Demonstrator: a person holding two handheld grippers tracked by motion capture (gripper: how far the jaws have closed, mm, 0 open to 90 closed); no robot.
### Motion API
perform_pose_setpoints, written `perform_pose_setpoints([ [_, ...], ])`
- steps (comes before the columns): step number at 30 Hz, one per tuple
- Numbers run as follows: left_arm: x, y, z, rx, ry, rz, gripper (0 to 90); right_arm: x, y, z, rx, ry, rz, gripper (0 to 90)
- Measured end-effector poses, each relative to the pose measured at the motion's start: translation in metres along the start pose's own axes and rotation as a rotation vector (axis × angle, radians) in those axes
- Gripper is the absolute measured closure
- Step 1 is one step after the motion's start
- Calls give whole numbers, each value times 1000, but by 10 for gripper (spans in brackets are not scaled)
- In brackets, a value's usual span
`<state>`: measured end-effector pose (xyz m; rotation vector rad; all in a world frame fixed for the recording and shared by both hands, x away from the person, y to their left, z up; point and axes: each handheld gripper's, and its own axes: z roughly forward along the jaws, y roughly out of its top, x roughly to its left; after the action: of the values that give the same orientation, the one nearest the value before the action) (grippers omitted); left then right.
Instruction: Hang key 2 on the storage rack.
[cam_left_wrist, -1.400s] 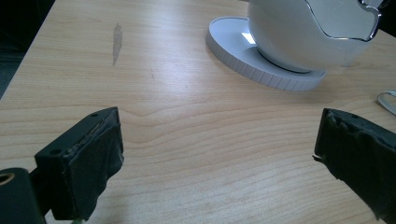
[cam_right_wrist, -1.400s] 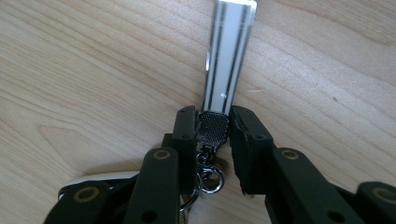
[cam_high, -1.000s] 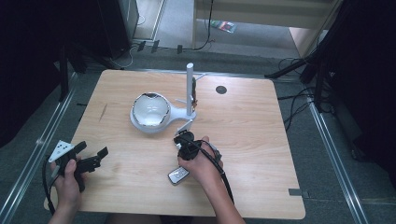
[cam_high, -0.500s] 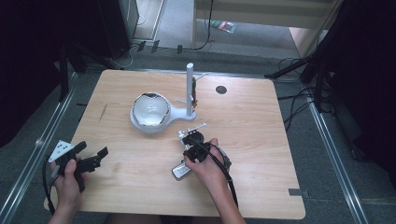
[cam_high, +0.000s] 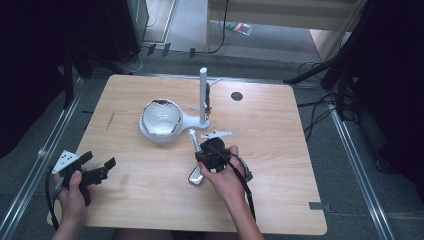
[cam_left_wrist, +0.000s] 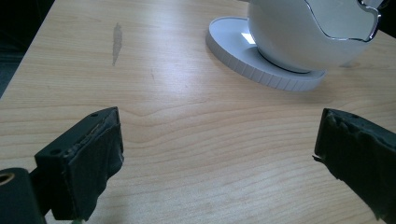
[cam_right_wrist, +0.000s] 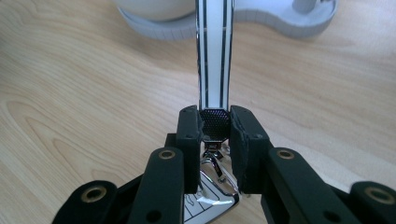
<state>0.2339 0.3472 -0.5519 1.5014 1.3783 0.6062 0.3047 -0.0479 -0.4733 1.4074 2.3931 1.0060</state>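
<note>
**Right gripper clamped on the razor; left gripper open and idle**

Nearest you, at about 7 o'clock on the wooden table (cam_high: 280, 190), your left gripper (cam_high: 98, 170) sits in your left hand (cam_high: 72, 192) with its jaws spread wide and nothing between them; its own view shows bare wood between the two black pads (cam_left_wrist: 88, 158). Near the middle of the near half of the table, your right gripper (cam_high: 210, 157) is closed tight on the razor (cam_high: 196, 160). In the right gripper view the jaws pinch the dark textured grip just above the chrome head (cam_right_wrist: 212, 186), and the white, black-striped handle (cam_right_wrist: 214, 56) runs away from you toward 12 o'clock. In the high view the head lies close to the wood below your right hand (cam_high: 225, 175), and the handle slants up toward 11 o'clock. Farther off, just past the handle's tip, stands the white stand (cam_high: 165, 135): a round cup (cam_high: 161, 117) at its 9 o'clock end, an upright post (cam_high: 203, 95) at its 3 o'clock end. A dark round hole (cam_high: 237, 95) marks the table beyond
</note>
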Motion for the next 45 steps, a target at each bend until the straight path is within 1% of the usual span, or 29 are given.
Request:
perform_pose_setpoints([
  [2, 0, 0, 0, 0, 0, 0, 17, 0, 1, -3, -30, 1, -6, 759],
  [7, 0, 0, 0, 0, 0, 1, 17, -1, 2, -11, -110, 23, -13, 759],
  [10, 0, 0, 0, 1, 1, 1, 17, -1, 2, -17, -162, 10, -29, 759],
  [12, 0, 0, 0, 1, 1, 1, 17, -1, 3, -19, -195, 4, -31, 759],
  [15, 0, 0, 0, 1, 0, 2, 17, -1, 3, -23, -230, 8, -45, 759],
  [20, 0, 0, 0, -3, 1, -3, 17, 0, 5, -27, -270, -3, -52, 759],
  [22, 0, 0, 0, -3, 0, -4, 17, 0, 6, -29, -294, -7, -51, 759],
  [28, 0, 0, 0, -3, 1, -3, 17, -1, 8, -34, -343, -9, -62, 759],
  [31, 0, 0, 0, -3, 2, -4, 17, -2, 9, -37, -376, 13, -69, 759],
  [36, 0, 0, 0, -2, 0, -5, 17, -5, 12, -40, -403, 14, -94, 759],
  [38, 0, 0, 0, -3, 1, -2, 17, -7, 13, -42, -423, 23, -88, 759],
  [41, -1, 0, 0, 0, 8, 5, 17, -11, 14, -42, -456, 54, -69, 759],
  [43, 0, 0, 0, 1, 7, 6, 17, -13, 14, -41, -475, 62, -74, 759],
  [45, -1, 0, 0, -1, 9, 9, 17, -16, 14, -39, -483, 79, -71, 759],
])
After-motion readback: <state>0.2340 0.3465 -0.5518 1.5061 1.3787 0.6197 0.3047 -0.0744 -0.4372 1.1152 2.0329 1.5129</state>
